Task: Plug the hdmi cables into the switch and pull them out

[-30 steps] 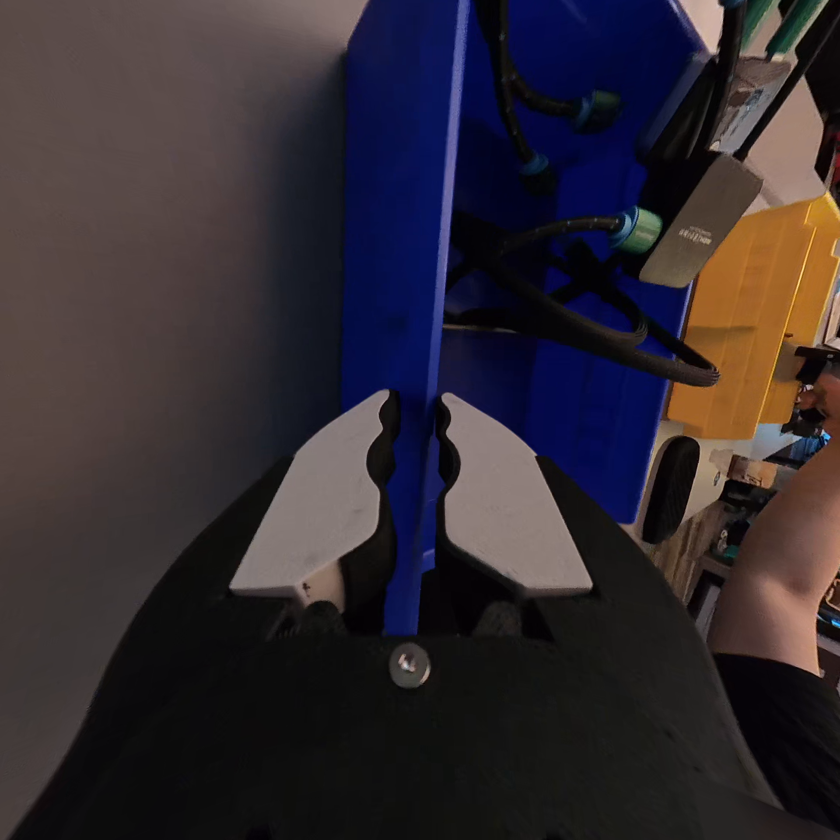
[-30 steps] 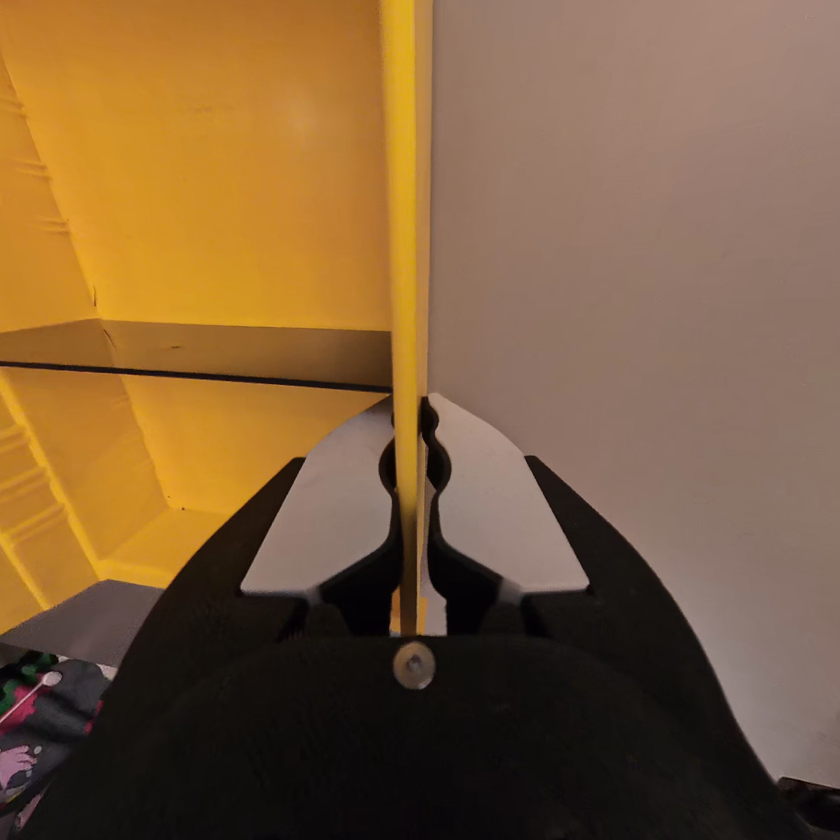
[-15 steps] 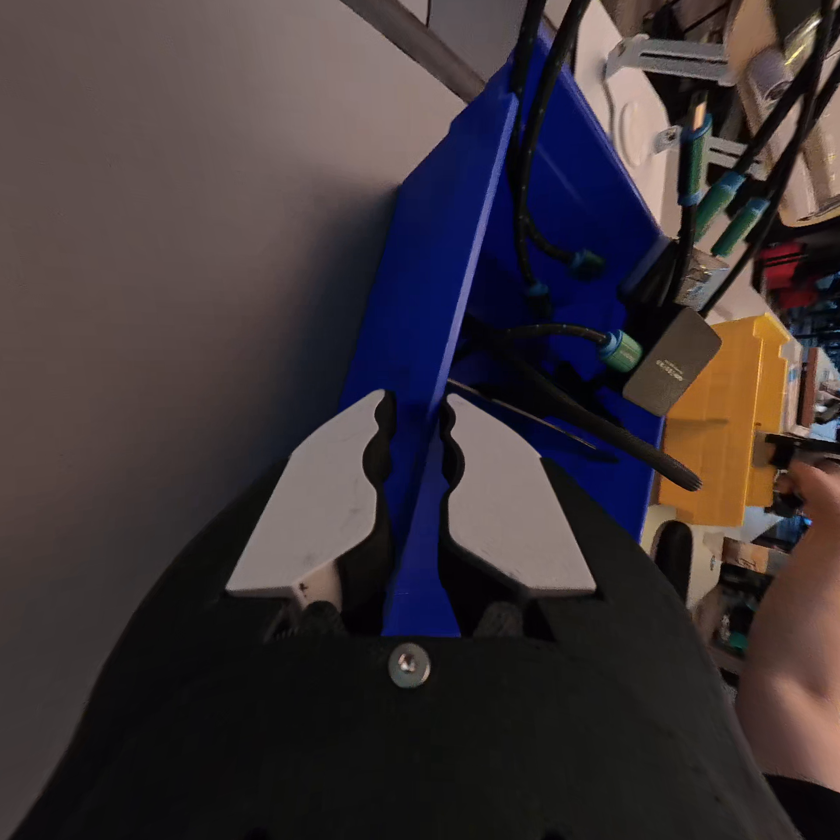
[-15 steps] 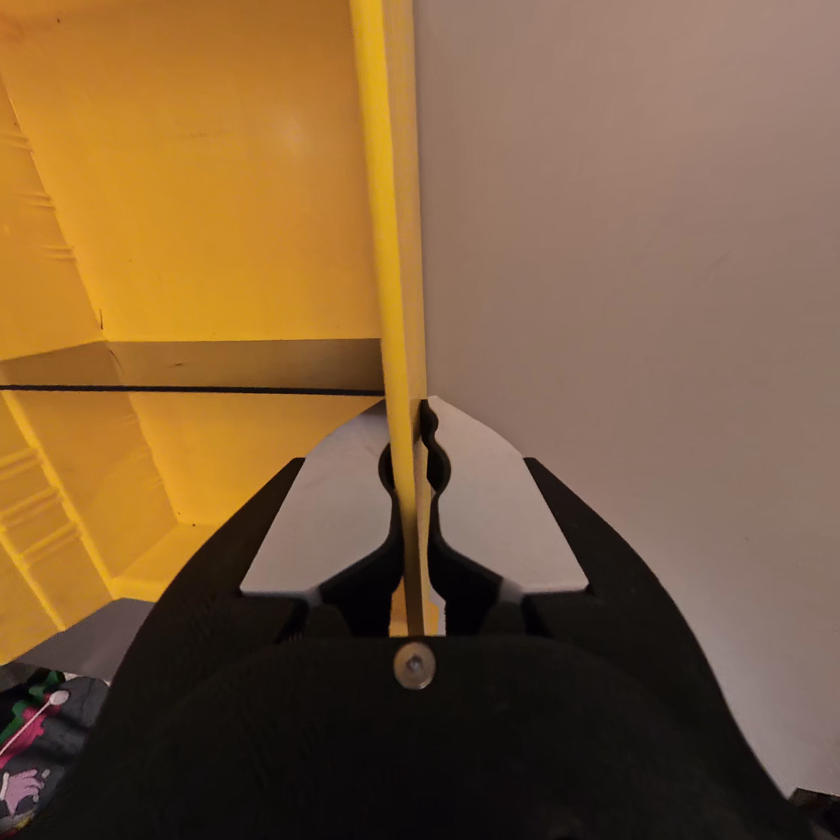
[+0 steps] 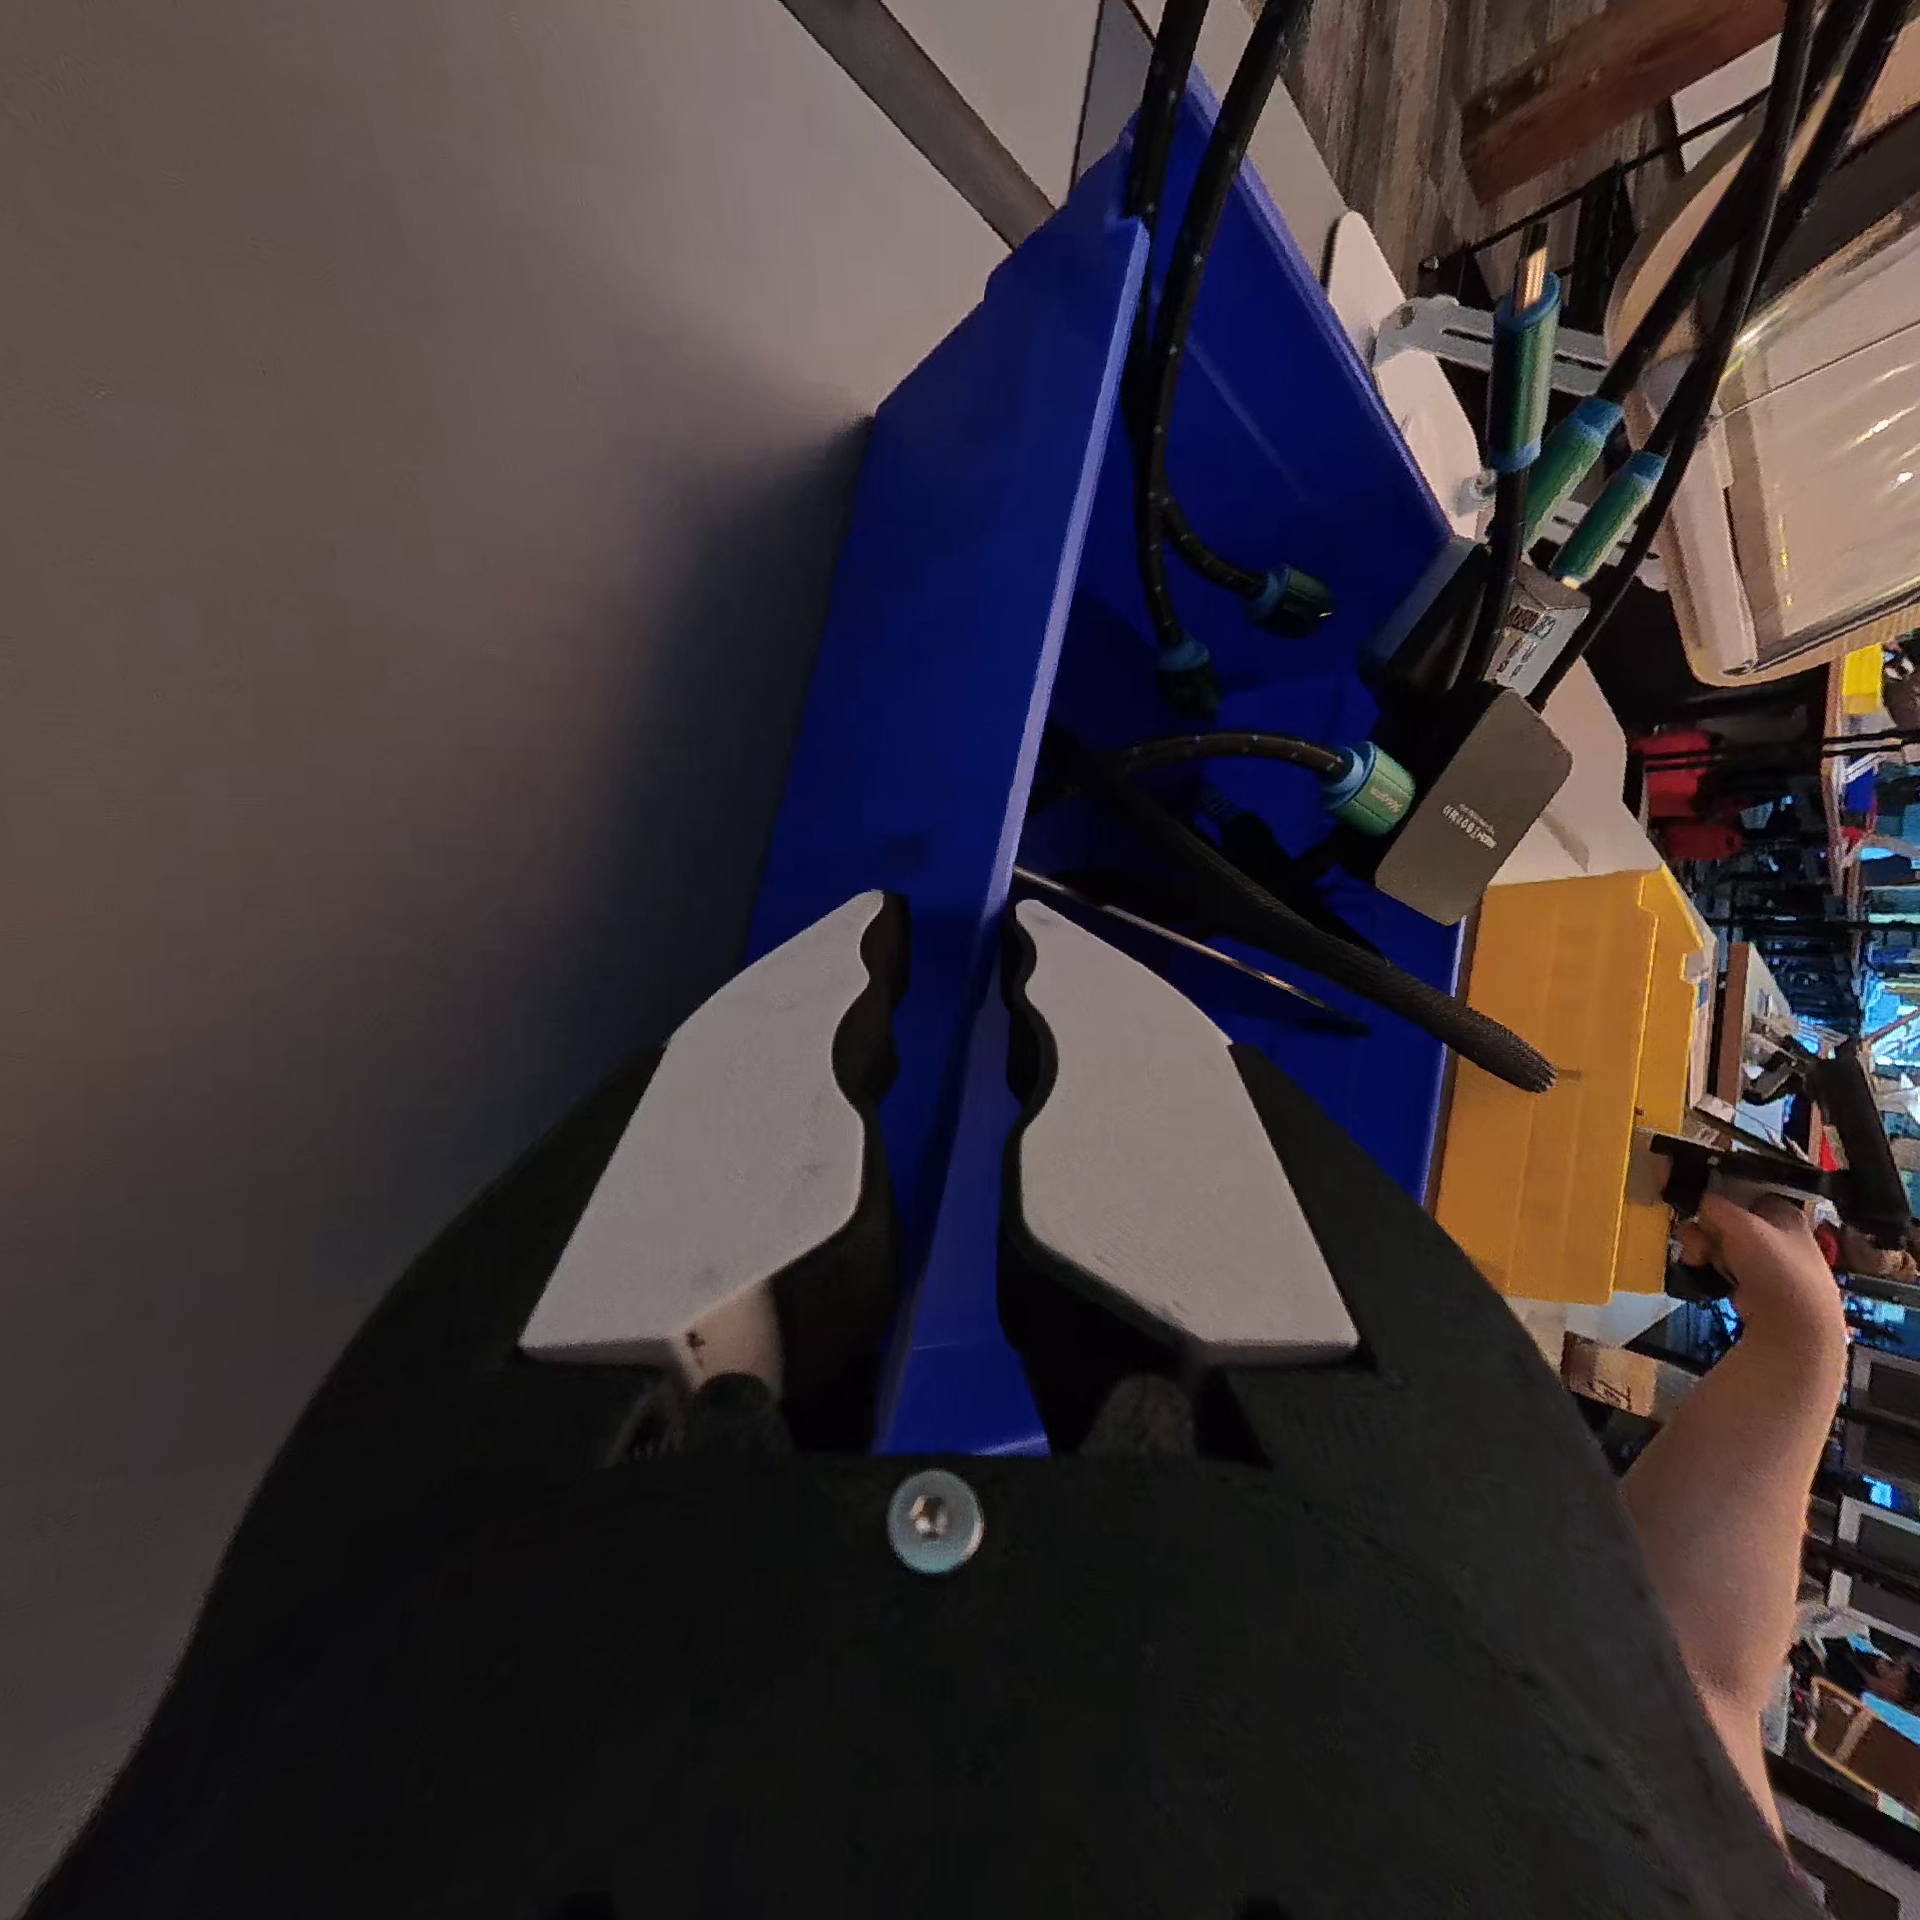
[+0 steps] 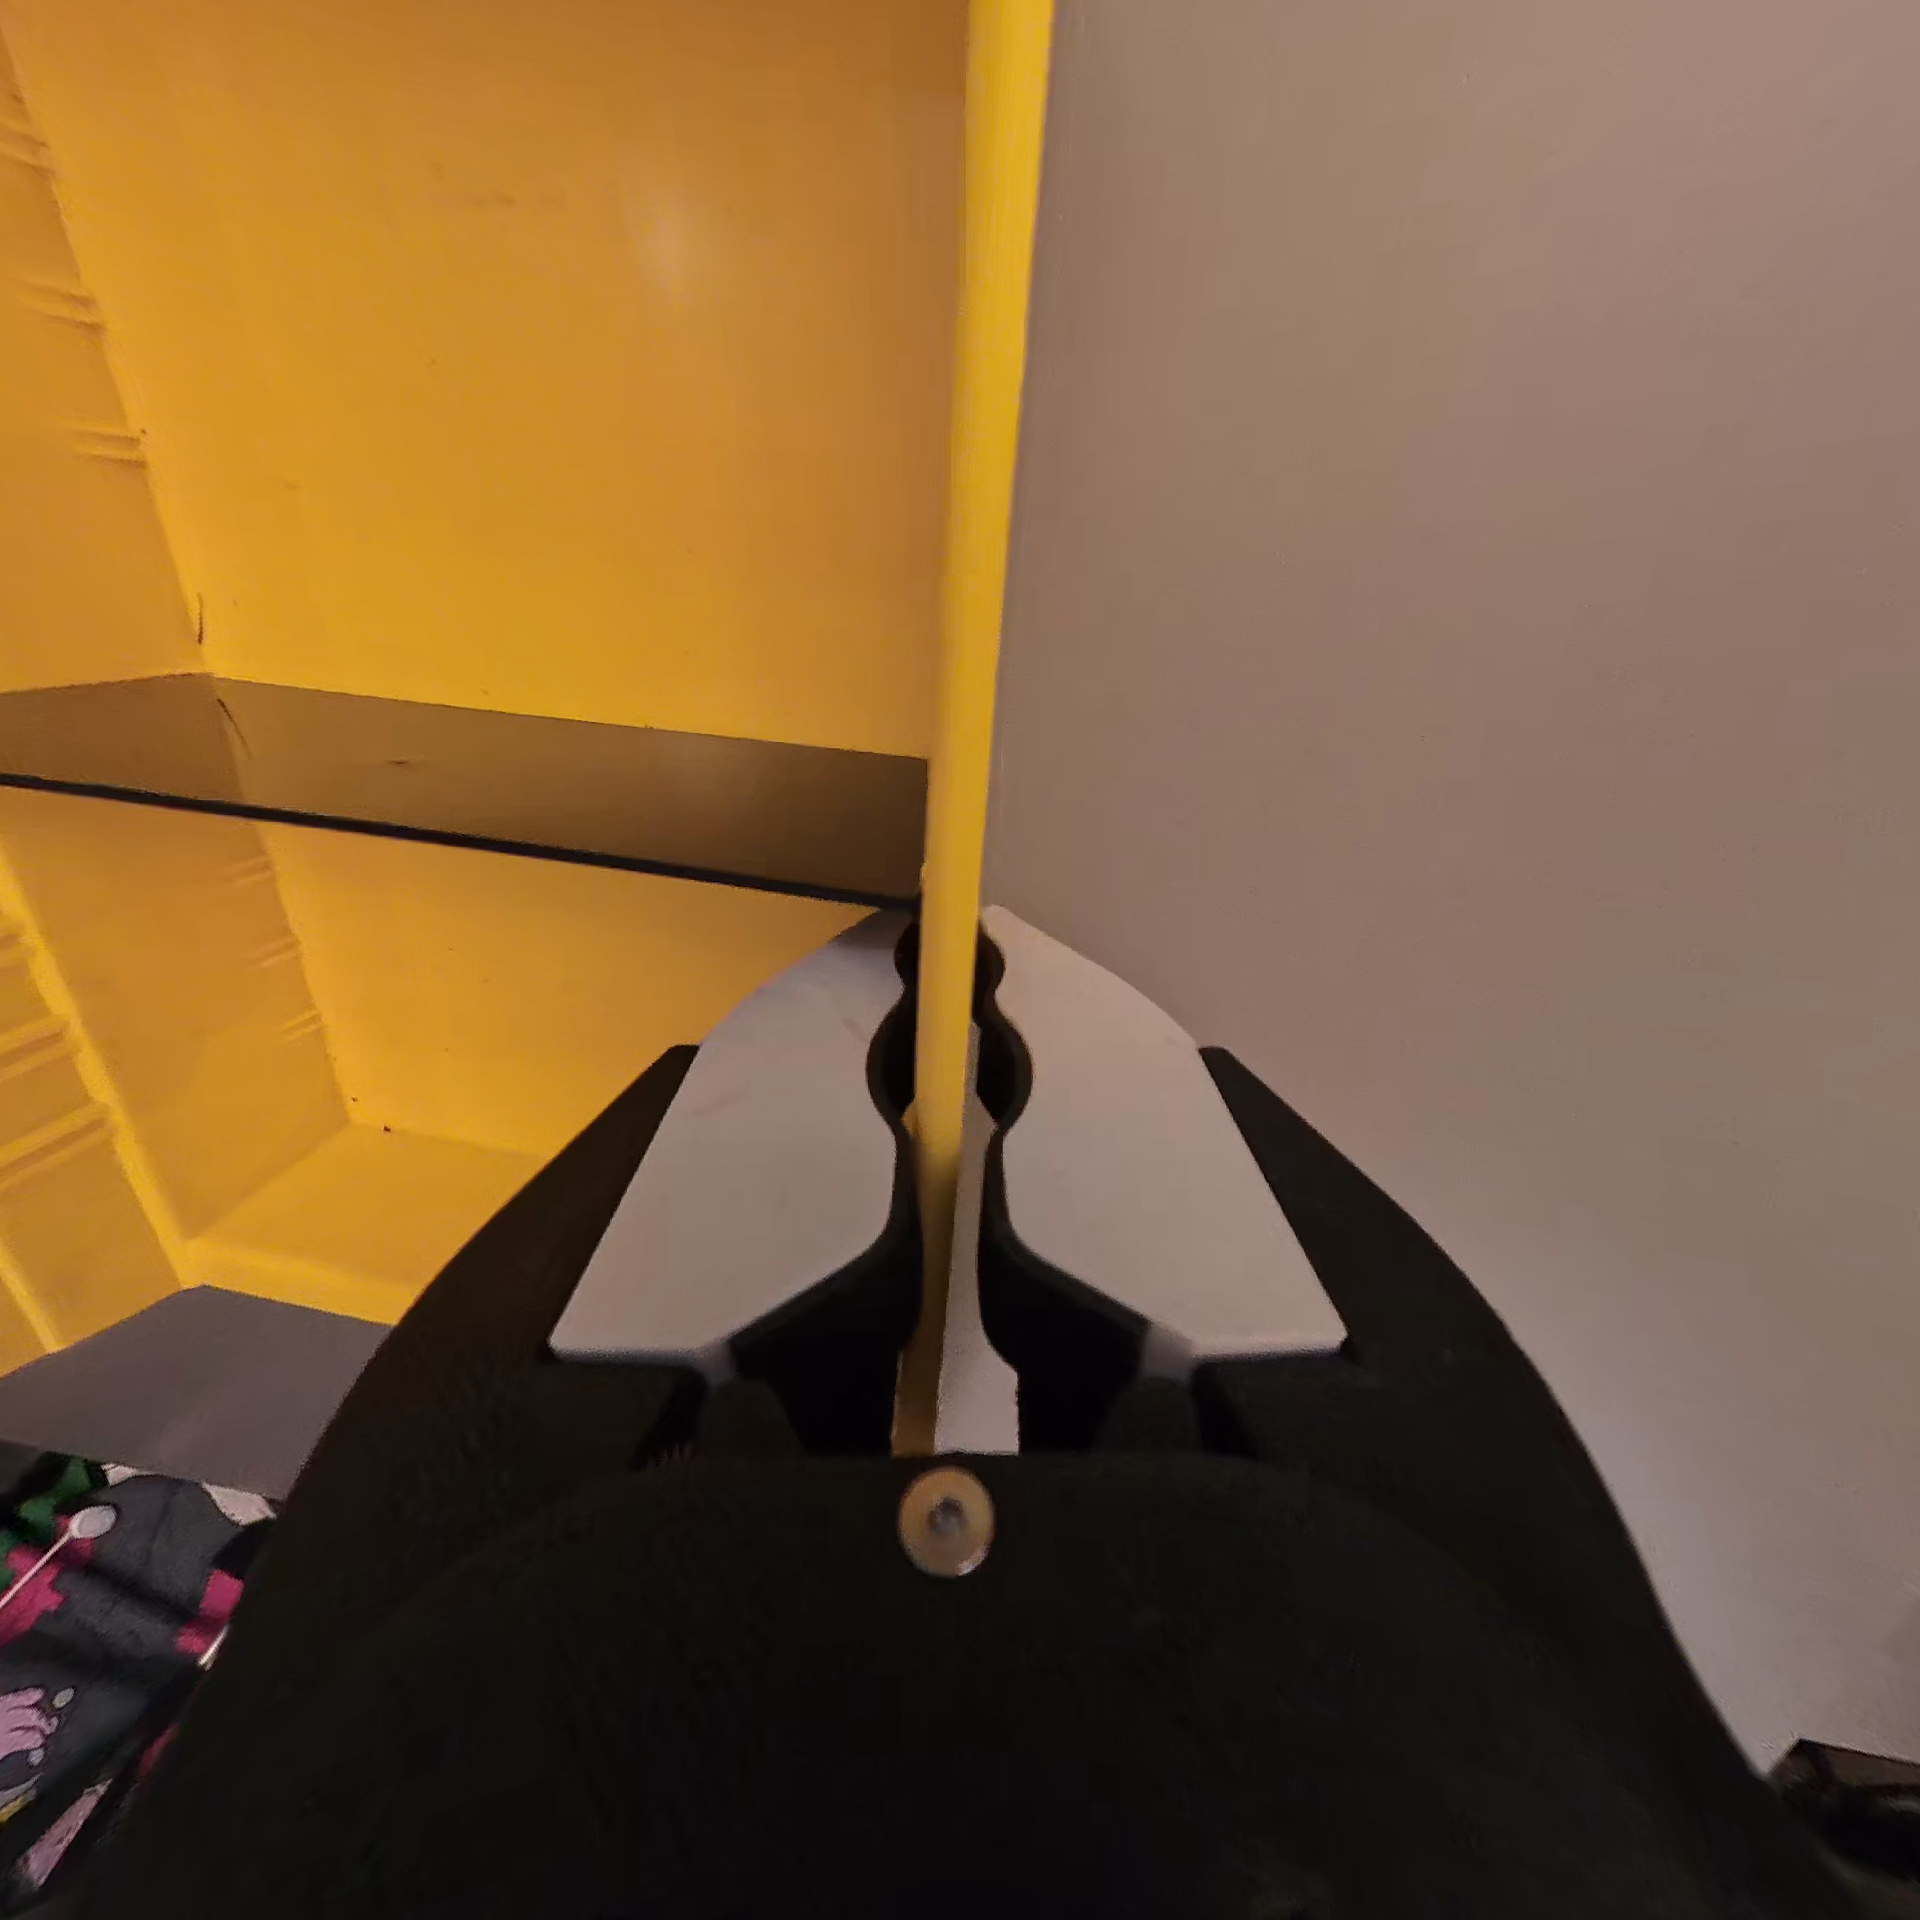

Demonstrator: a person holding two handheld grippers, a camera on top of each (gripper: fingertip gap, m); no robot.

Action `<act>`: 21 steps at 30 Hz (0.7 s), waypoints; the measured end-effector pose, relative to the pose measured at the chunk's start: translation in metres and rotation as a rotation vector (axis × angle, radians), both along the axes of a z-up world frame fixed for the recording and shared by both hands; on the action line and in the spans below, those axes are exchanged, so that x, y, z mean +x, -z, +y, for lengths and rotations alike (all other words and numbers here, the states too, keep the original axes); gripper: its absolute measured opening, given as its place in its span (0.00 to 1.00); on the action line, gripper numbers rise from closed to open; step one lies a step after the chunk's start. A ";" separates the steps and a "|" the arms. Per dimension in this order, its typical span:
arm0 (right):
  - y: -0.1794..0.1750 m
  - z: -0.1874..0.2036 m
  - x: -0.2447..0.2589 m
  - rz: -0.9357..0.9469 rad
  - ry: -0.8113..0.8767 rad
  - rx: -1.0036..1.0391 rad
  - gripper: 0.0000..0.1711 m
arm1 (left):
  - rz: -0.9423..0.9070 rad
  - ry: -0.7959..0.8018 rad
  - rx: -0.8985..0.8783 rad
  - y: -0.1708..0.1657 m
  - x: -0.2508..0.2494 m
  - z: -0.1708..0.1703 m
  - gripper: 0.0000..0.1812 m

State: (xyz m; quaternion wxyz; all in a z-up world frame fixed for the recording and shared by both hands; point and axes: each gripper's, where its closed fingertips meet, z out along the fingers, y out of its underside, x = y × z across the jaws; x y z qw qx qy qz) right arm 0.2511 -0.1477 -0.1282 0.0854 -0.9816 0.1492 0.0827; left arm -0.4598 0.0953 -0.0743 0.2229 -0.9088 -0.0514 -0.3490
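The left tongs [image 5: 945, 914] stay clamped on the wall of the blue bin [image 5: 966, 665], which has tipped steeply over the past second. The right tongs [image 6: 945, 925] grip the yellow bin [image 6: 987, 416]. Farther in, the switch [image 5: 1475, 821] and hdmi cables [image 5: 1174, 499] slide toward the blue bin's far side; likely they are being dumped out.

A plain pale grey bench [image 5: 364, 623] carries a deep blue plastic bin [image 5: 935, 665] and a bright yellow plastic bin [image 6: 499, 416]. In the left wrist view the two bins sit just beside each other.
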 end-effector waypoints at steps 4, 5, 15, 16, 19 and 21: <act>0.000 -0.002 0.013 -0.004 0.050 0.025 0.03 | -0.013 -0.001 -0.005 0.000 -0.001 -0.001 0.09; 0.000 -0.003 0.016 0.000 0.061 0.027 0.03 | -0.013 -0.001 -0.005 0.000 -0.001 -0.002 0.09; 0.000 -0.013 0.036 -0.013 0.086 0.032 0.03 | -0.024 -0.031 -0.001 -0.001 -0.013 -0.005 0.09; 0.000 -0.013 0.036 -0.014 0.084 0.033 0.03 | -0.031 -0.037 -0.002 -0.002 -0.015 -0.005 0.09; 0.000 -0.013 0.037 -0.015 0.074 0.031 0.03 | -0.031 -0.052 -0.001 -0.002 -0.020 -0.007 0.09; 0.000 -0.013 0.038 -0.012 0.074 0.029 0.03 | -0.023 -0.059 0.001 -0.002 -0.023 -0.007 0.09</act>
